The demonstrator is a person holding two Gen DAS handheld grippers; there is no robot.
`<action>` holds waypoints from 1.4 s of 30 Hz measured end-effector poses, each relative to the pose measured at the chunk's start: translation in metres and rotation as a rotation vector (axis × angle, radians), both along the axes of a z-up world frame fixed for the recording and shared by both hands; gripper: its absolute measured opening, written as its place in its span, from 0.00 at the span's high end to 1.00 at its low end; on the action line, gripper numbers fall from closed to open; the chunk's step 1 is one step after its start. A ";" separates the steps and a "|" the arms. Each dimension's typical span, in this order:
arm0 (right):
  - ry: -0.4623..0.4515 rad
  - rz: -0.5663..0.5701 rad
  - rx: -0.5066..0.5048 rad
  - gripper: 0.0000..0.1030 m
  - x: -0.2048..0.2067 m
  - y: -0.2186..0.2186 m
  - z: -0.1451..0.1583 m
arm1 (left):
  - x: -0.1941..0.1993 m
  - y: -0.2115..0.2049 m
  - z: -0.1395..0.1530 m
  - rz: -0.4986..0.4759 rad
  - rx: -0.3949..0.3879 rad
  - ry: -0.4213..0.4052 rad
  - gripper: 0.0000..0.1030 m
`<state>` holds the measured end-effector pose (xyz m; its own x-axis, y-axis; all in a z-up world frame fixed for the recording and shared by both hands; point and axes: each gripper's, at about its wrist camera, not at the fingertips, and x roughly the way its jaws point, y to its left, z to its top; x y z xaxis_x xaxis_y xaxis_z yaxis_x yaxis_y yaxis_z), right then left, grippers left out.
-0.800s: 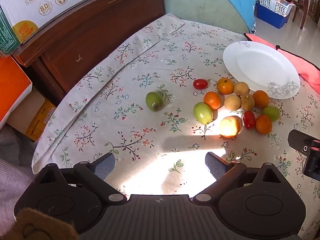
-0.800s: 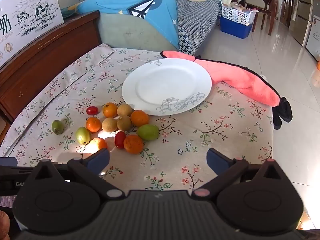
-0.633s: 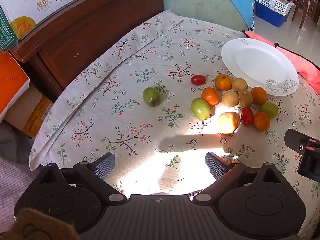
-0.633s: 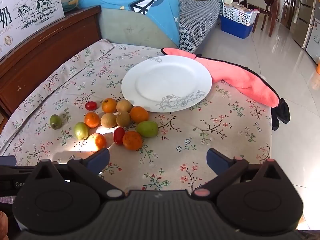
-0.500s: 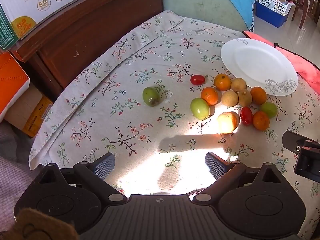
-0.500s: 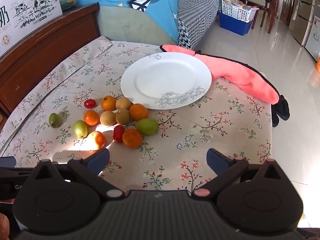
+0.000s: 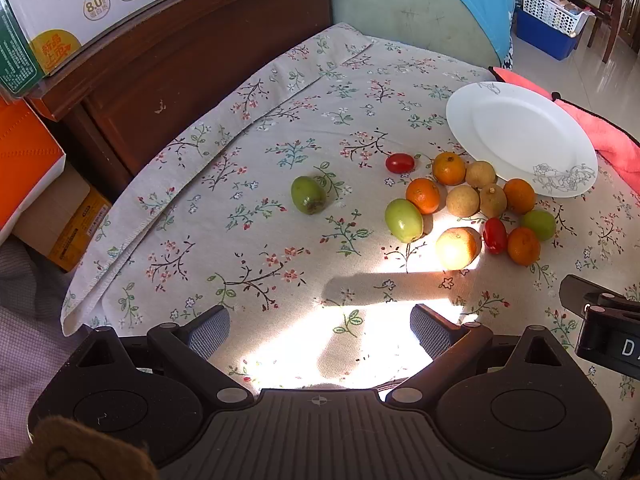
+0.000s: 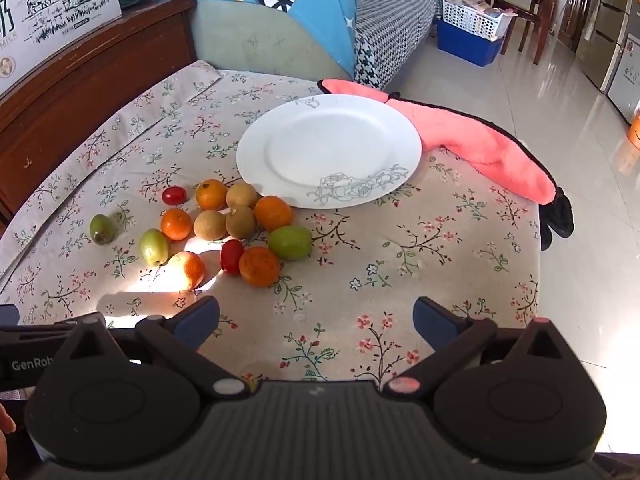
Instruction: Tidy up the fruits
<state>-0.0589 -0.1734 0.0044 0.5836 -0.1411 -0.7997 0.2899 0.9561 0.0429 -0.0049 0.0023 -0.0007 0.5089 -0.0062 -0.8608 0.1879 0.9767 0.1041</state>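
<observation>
Several small fruits lie on a floral tablecloth (image 7: 248,216): oranges (image 7: 423,196), brown longans (image 7: 462,201), green jujubes (image 7: 403,220), red cherry tomatoes (image 7: 399,163). One green jujube (image 7: 307,195) lies apart to the left. An empty white plate (image 7: 520,136) sits just behind the cluster; it also shows in the right wrist view (image 8: 328,148). My left gripper (image 7: 320,326) is open and empty, above the cloth in front of the fruits. My right gripper (image 8: 316,318) is open and empty, in front of the cluster (image 8: 236,224) and plate.
A pink plush toy (image 8: 480,144) lies along the table's right edge beside the plate. A dark wooden headboard (image 7: 192,60) with a milk carton box (image 7: 80,4) stands to the left. A sofa with a blue cushion (image 8: 272,8) stands behind the table. The tiled floor drops off at right.
Both grippers have drifted slightly; the fruits and plate sit a little differently in each view. Nothing was grasped or moved on the table.
</observation>
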 end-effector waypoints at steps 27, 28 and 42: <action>0.028 0.022 -0.076 0.01 0.003 0.016 -0.009 | -0.001 0.000 0.002 0.006 -0.006 -0.005 0.05; 0.027 0.021 -0.075 0.01 0.003 0.016 -0.009 | -0.001 0.000 0.002 0.006 -0.006 -0.005 0.05; 0.024 0.022 -0.077 0.01 0.003 0.017 -0.010 | -0.001 0.001 0.003 0.007 -0.006 -0.006 0.05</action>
